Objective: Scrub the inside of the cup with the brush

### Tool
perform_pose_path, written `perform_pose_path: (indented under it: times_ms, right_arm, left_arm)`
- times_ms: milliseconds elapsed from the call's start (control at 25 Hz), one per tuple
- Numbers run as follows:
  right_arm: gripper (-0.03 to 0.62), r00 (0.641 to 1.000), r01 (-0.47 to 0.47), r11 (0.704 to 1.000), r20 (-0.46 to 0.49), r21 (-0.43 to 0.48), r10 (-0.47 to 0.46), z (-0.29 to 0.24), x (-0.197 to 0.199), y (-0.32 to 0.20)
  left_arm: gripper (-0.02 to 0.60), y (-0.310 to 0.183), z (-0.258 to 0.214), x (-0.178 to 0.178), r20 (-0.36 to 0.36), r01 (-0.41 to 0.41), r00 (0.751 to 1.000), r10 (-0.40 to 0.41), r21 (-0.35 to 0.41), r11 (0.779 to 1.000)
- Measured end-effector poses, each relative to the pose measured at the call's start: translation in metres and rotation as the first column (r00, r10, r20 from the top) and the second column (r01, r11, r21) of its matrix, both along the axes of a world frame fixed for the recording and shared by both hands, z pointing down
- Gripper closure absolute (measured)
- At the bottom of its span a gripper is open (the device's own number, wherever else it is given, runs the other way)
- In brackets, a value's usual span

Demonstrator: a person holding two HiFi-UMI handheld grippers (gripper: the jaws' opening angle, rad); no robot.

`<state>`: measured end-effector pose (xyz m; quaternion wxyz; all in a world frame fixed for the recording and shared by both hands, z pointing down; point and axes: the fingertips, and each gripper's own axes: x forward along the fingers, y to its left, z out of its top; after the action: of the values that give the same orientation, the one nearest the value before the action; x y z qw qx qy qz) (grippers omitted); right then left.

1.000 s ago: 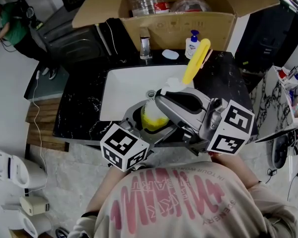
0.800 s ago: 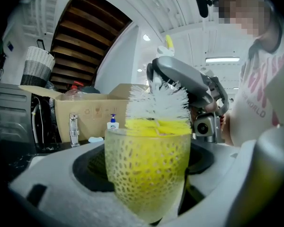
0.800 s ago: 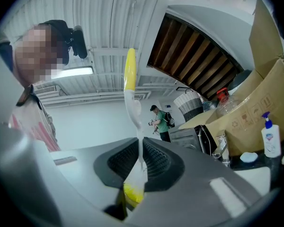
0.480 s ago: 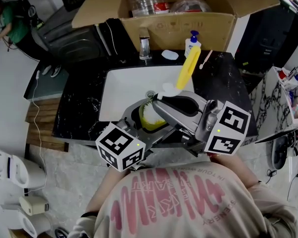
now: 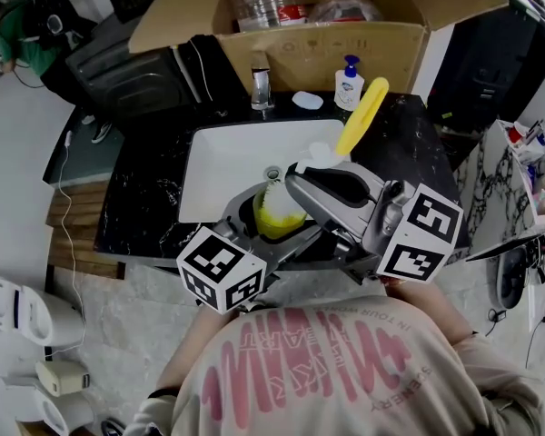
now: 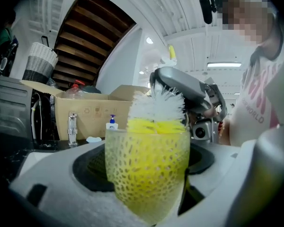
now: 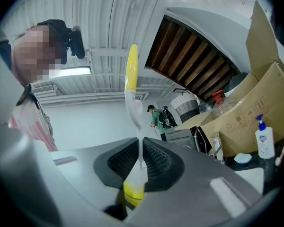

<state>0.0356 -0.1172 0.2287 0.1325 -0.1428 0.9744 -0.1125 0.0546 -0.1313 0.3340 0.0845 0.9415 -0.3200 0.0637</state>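
A clear dimpled cup [image 5: 277, 218] with a yellow tint is held over the sink's front edge, my left gripper [image 5: 265, 234] shut on it. In the left gripper view the cup [image 6: 148, 171] fills the middle between the jaws. The brush's white and yellow bristles [image 6: 155, 113] stick out of its mouth. My right gripper [image 5: 320, 182] is shut on the brush's neck just above the cup. The yellow handle [image 5: 361, 116] slants up to the right. In the right gripper view the handle [image 7: 131, 72] rises straight up from between the shut jaws.
A white sink basin [image 5: 227, 162] is set in a black marble counter [image 5: 145, 198], with a faucet [image 5: 260, 84], a soap pump bottle [image 5: 350, 80] and a soap bar [image 5: 306, 100] at its back. Behind them stands an open cardboard box [image 5: 318, 44]. A person in green [image 5: 18, 34] stands far left.
The brush handle swung left half a second ago and has tilted back to the right, its head shifting inside the cup. The cup and left gripper have barely moved.
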Motion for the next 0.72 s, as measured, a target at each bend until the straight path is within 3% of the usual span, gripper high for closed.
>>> perform_pose_path:
  times_ms: [360, 720]
  right_arm:
    - [0.551, 1.0, -0.002, 0.999, -0.003, 0.038, 0.002, -0.007, 0.006, 0.005]
    - [0.551, 1.0, 0.015, 1.0, -0.021, 0.008, -0.015, 0.002, 0.005, 0.008]
  left_arm:
    - [0.18, -0.009, -0.008, -0.014, -0.039, 0.104, 0.994, -0.103, 0.027, 0.994]
    - [0.181, -0.002, -0.016, -0.01, -0.063, 0.094, 0.994, -0.091, 0.04, 0.995]
